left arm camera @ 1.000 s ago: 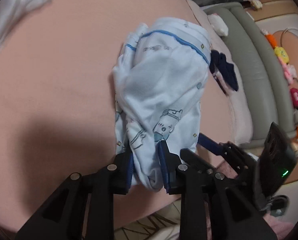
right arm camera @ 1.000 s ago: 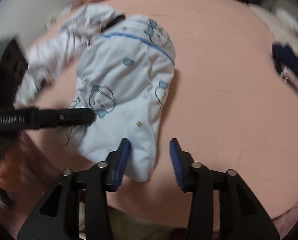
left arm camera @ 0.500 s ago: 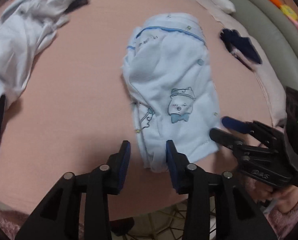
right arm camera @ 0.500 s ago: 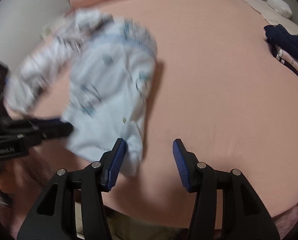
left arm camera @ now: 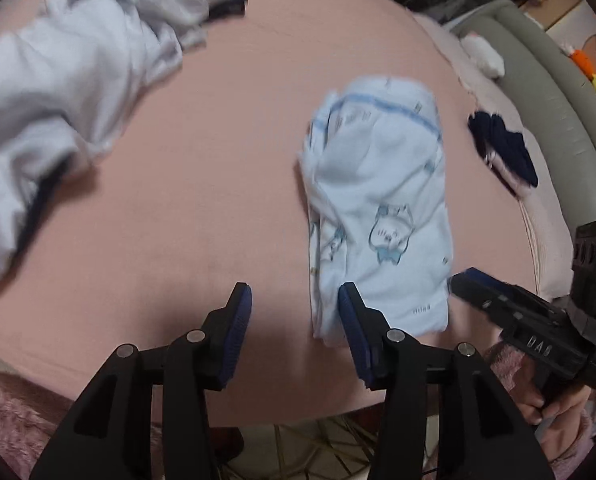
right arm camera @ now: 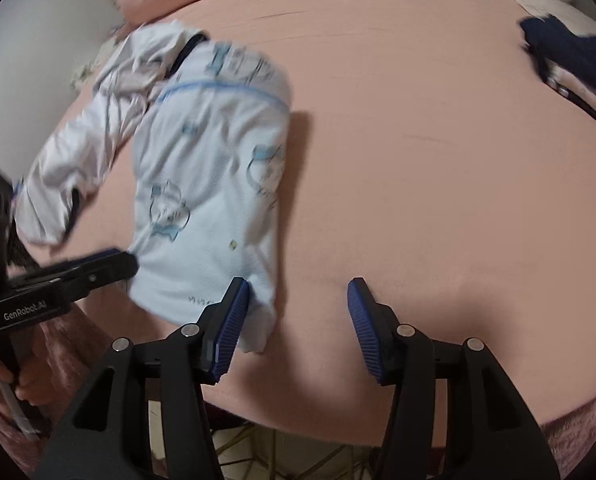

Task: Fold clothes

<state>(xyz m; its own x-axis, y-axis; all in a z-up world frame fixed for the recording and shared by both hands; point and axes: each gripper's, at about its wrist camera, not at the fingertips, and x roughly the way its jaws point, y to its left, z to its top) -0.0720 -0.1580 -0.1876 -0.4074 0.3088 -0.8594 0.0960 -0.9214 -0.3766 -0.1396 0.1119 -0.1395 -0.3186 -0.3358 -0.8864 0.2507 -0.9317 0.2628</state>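
A pale blue printed garment (left arm camera: 378,216) lies folded into a narrow, layered bundle on a pink bedsheet (left arm camera: 217,184), its near end close to the bed's front edge. A second ago the left gripper (left arm camera: 293,316) was clamped on that near end; now its blue pads stand wide apart and hold nothing, the right-hand pad just beside the bundle's corner. The right gripper (right arm camera: 298,312) is likewise spread wide and empty, its left pad at the cloth's near edge. With both tools let go and the bundle lying flat, this garment looks folded; whether another fold is meant cannot be told.

The left wrist view alone shows a crumpled white garment (left arm camera: 69,92) lying loose well off to the left, likely waiting for folding, and a small dark navy item (left arm camera: 502,152) near the bed's far right edge. It also shows the hand (left arm camera: 554,412) gripping the right tool. The right wrist view shows the white garment (right arm camera: 97,132) touching the bundle's far side, which the left view does not suggest.
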